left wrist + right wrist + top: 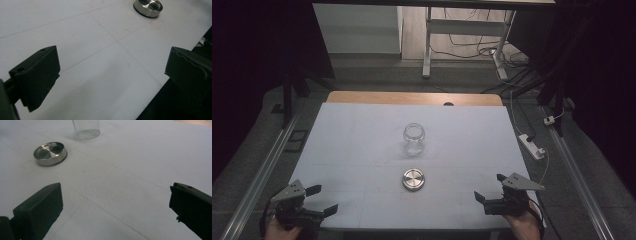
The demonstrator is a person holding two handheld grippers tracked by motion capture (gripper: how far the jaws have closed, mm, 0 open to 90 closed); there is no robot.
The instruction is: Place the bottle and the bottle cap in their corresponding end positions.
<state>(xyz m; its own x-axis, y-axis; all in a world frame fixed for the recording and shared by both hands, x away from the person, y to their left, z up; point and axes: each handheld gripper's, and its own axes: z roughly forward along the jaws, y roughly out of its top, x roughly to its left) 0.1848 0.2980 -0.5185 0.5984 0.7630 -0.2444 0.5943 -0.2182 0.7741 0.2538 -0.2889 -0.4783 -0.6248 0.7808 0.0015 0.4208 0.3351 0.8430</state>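
Opening stage of a jar-closing operation, seen from above and along both tools. At the near edge of the white table [362, 150], the left gripper [322, 199] and the right gripper [491, 187] rest at opposite corners, each with its jaws spread wide and nothing between them. Farther in, on the table's midline, the metal lid [413, 179] lies flat, well apart from both grippers; it also appears in the left gripper view [148, 7] and the right gripper view [50, 153]. Just beyond it the clear glass jar [414, 138] stands upright with an open mouth, near the lid but not touching. Judged from this layout, nothing is yet grasped: picking up, placing and tightening the lid all remain.
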